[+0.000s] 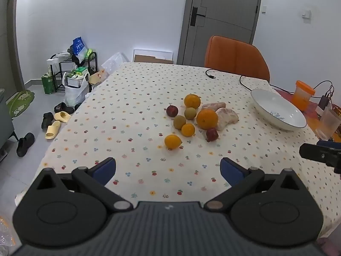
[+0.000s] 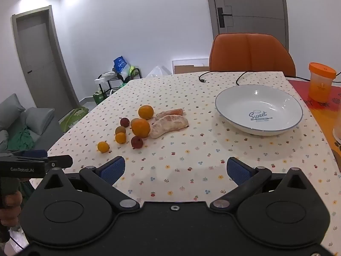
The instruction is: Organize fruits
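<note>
A cluster of fruit lies mid-table: a big orange (image 1: 207,118) (image 2: 140,127), a second orange (image 1: 192,101) (image 2: 146,112), small oranges (image 1: 172,141) (image 2: 103,147), two dark red fruits (image 1: 172,111) (image 2: 136,142), greenish-brown fruits (image 1: 179,122) and peeled pomelo pieces (image 1: 226,118) (image 2: 169,125). An empty white bowl (image 1: 277,109) (image 2: 258,108) stands to their right. My left gripper (image 1: 168,170) hovers open above the near tablecloth, short of the fruit. My right gripper (image 2: 175,169) is open too, nothing between its fingers, with the bowl ahead to its right.
An orange chair (image 1: 236,56) stands at the far side, black cables (image 1: 243,79) trail across the cloth, and an orange-lidded cup (image 2: 320,82) sits right of the bowl. Shoes, bags and a shelf (image 1: 70,74) clutter the floor at left. A hand (image 2: 9,209) holds the other gripper's handle.
</note>
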`<act>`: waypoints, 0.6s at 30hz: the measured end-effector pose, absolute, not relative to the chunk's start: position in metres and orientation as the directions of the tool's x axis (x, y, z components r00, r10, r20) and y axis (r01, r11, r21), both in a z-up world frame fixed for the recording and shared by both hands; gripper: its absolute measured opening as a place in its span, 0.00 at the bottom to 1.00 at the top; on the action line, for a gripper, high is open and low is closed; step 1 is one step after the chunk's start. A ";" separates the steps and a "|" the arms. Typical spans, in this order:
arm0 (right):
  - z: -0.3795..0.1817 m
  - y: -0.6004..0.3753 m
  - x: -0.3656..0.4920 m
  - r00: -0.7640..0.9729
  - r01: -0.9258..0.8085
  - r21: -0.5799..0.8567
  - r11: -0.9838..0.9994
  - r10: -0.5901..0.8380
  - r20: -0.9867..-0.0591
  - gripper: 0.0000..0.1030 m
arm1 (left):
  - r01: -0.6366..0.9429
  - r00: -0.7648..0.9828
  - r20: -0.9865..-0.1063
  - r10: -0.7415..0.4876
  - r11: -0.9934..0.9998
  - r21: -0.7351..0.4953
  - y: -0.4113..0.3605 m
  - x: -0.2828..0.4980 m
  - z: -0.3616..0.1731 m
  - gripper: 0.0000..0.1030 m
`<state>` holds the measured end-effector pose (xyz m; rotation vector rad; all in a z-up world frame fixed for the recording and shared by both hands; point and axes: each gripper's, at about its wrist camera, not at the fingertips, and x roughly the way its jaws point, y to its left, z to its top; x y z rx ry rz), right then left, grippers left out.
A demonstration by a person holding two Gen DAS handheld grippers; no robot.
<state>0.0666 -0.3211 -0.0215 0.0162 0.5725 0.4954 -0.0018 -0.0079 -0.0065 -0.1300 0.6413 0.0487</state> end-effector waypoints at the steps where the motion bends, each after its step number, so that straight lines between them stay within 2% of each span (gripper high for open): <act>1: -0.022 -0.321 0.066 0.725 -0.452 0.146 0.880 0.458 -0.515 1.00 | -0.086 0.802 -0.597 0.006 0.991 -0.107 -0.008 -0.002 -0.007 1.00; 2: -0.023 -0.320 0.064 0.723 -0.459 0.143 0.877 0.462 -0.513 1.00 | -0.087 0.803 -0.596 0.006 0.990 -0.108 -0.008 -0.003 -0.008 1.00; 3: -0.027 -0.319 0.061 0.745 -0.382 0.156 0.911 0.404 -0.531 1.00 | -0.081 0.798 -0.603 0.002 0.991 -0.103 -0.006 -0.002 -0.002 1.00; 18: -0.021 -0.318 0.063 0.730 -0.436 0.146 0.888 0.444 -0.520 1.00 | -0.085 0.801 -0.598 0.002 0.990 -0.110 -0.004 -0.002 0.001 1.00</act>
